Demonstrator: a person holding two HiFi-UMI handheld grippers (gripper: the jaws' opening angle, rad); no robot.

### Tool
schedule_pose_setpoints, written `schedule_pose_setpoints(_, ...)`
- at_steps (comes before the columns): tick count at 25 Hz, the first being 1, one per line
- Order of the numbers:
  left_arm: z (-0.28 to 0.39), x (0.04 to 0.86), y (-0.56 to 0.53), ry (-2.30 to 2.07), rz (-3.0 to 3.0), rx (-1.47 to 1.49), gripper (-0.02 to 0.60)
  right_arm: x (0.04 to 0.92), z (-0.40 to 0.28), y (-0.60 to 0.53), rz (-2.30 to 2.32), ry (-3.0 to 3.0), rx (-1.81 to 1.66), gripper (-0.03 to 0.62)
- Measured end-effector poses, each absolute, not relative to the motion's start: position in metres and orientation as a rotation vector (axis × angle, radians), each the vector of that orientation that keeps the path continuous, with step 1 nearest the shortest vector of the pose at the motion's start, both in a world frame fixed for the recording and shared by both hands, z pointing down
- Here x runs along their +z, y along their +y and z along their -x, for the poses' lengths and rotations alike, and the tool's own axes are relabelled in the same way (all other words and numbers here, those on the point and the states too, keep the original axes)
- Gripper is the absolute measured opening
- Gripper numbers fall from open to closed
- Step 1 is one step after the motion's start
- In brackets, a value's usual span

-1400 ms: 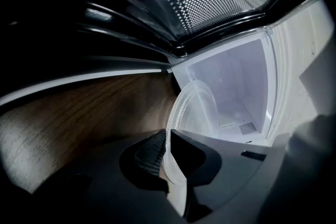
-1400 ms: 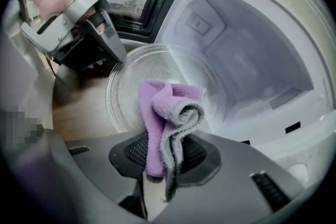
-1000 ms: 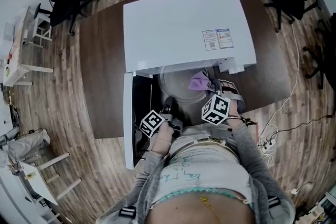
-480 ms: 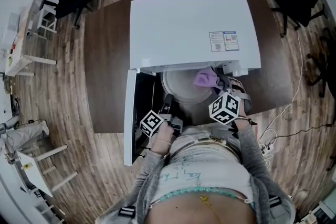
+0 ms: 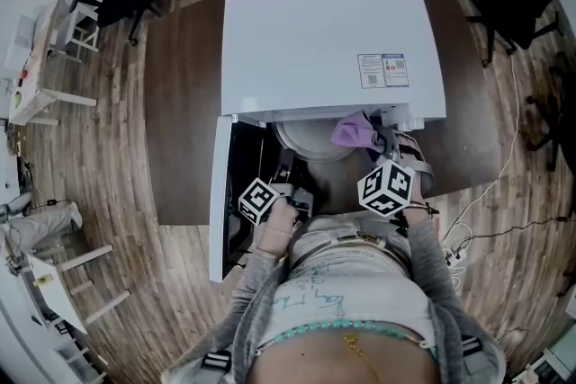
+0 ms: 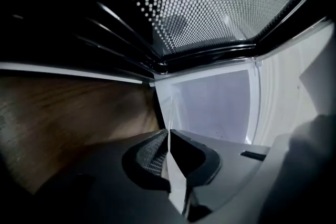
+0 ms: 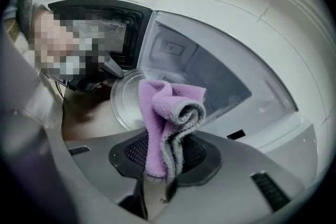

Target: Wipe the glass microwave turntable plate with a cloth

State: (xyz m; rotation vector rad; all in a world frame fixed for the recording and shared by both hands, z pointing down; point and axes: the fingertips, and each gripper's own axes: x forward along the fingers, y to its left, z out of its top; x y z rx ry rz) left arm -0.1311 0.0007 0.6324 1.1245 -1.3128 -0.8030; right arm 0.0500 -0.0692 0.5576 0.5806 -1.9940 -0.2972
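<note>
Glass, the thin rim of the turntable plate [image 6: 176, 186], is pinched edge-on between the closed jaws of the left gripper [image 6: 169, 139]. Above that gripper the dotted mesh of the open door [image 6: 210, 2] is seen, the white cavity straight ahead of it, and brown table [image 6: 63, 118] wood to its left.

In the head view the plate [image 5: 306, 142] is held just ahead of the left gripper [image 5: 286, 168] and to its right, partly under the front edge of the white microwave [image 5: 328, 45].

A folded purple cloth [image 7: 170, 107] with grey edging is clenched in the right gripper [image 7: 167, 152] and stands up out of its jaws. Ahead of that gripper and to its left the plate [image 7: 123, 99] is seen — the cloth is close beside it, but whether the two touch cannot be told.
</note>
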Motion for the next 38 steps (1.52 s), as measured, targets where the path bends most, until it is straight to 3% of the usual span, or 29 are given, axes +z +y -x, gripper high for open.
schedule_pose_setpoints(38,0.129,0.627,-0.079,-1.266,-1.159,-0.884,0.021,0.557,-0.066,-0.072,-0.65,-1.958,-0.215,0.118)
